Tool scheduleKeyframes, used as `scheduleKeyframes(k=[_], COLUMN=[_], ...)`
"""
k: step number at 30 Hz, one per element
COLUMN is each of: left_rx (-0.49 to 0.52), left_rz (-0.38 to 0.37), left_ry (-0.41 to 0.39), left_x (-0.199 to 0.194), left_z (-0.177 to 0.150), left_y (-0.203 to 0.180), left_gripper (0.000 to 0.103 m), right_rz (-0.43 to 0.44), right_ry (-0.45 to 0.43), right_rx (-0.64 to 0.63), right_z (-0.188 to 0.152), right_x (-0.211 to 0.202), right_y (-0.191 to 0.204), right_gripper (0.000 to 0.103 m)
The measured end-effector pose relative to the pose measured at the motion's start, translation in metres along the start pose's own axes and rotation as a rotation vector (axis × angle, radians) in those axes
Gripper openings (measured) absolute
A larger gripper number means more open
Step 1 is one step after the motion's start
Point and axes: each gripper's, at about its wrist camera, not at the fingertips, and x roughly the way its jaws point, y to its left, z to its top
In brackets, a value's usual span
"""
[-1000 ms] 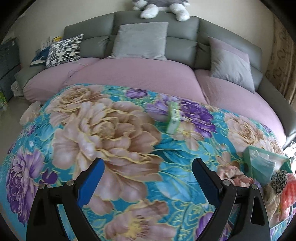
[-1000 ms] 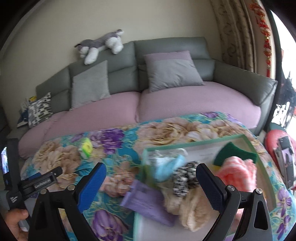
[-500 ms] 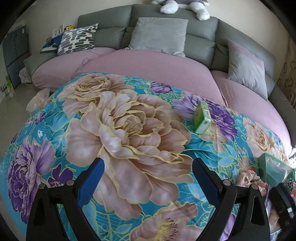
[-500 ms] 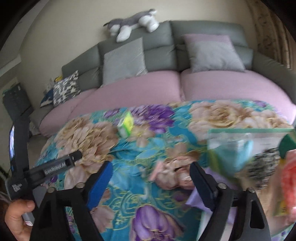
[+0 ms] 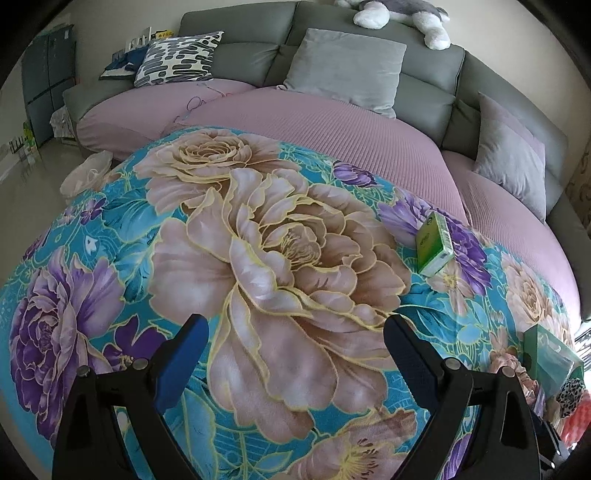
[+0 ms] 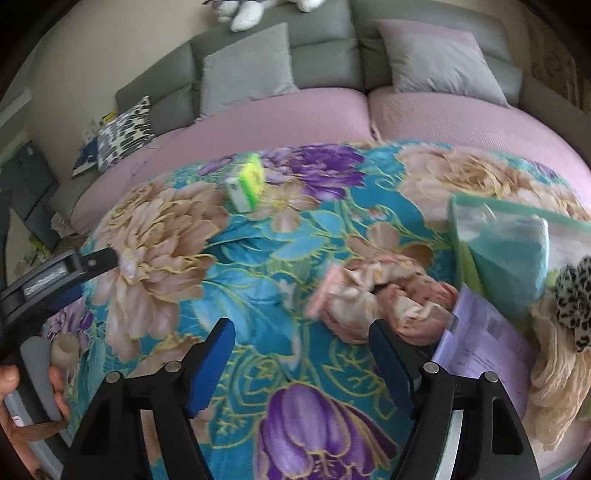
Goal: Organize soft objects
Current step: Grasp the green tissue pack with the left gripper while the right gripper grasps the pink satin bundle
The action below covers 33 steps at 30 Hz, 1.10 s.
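Right gripper jaws closing, nothing between them; pink scrunchie just ahead-right on floral blanket, touching the bin's edge. Left gripper wide open, empty (open blanket ahead).

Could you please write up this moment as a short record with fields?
Surface: floral blanket spread in front of a grey sofa
Left gripper: open, nothing between its jaws
Right gripper: jaws closing, nothing between them yet
Nearest soft item: pink scrunchie, just ahead of the right gripper
Container: clear zip bag holding soft items
Elsewhere: green tissue pack lying on the blanket
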Motion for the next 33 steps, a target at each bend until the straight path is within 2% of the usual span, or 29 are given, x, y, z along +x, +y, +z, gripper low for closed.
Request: scheduleKeyframes(k=[9,11,15,18,29,33], left_rx=[-0.014,-0.014,-0.008,-0.003,0.041,0.041], left_rz=[-0.006,-0.006,-0.008,-0.006,0.001,-0.022], left_ry=[0.004,0.006,0.015,0.021,0.039,0.038], left_x=[0.001,0.002,0.005,0.008,0.023,0.028], left_z=[0.000,-0.001,-0.001,-0.001,-0.007,-0.006], left_y=[0.003,0.002,0.000,-0.001,-0.015,-0.022], left_gripper=[0.096,0.096,0.096,0.096,0.096,0.096], right_rz=[-0.062,-0.095,-0.141,-0.137,-0.155,-0.150], right_ry=[0.004,0.001,0.008,-0.008,-0.064,-0.088], right_rx=[0.028,0.016,0.024,0.052,0.119,0.119], right_z=[0.002,0.003,0.004,0.007,0.015,0.016], right_x=[0.005,0.009,0.019,0.019,0.024,0.023], right_y=[-0.008,-0.006,-0.008,-0.012,-0.027,-0.029], right_gripper=[0.072,0.063,0.059,0.059,0.036,0.028])
